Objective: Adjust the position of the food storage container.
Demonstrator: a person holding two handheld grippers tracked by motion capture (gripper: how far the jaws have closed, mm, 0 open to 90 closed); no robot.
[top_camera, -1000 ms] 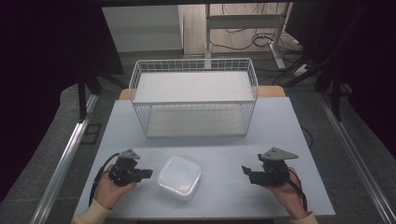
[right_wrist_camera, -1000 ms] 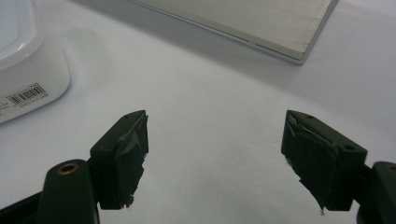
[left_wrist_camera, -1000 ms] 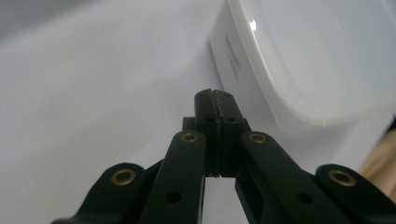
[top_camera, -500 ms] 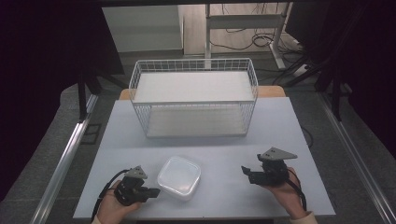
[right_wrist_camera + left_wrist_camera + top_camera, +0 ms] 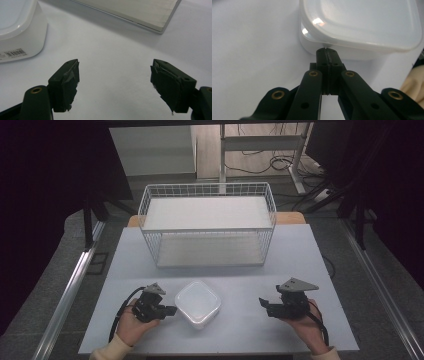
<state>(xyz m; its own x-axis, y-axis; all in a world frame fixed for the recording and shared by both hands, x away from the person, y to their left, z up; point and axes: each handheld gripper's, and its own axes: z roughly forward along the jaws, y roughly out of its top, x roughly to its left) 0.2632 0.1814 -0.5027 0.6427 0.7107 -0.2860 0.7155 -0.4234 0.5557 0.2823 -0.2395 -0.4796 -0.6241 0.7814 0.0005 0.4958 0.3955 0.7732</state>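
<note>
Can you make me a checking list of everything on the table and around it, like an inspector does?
Surface: pale table, bare apart from the things below.
Job's things: white lidded plastic box near the front; white wire basket standing at the back.
Clutter: nothing seen.
Grippers: left gripper shut, tips right at the box's lid rim, contact unclear; right gripper open, off to the box's right, holding nothing.
Cables: black cable looping from the left gripper; more cables on the floor behind the table.
Surroundings: metal frame leg behind the basket; dark areas at both sides.
</note>
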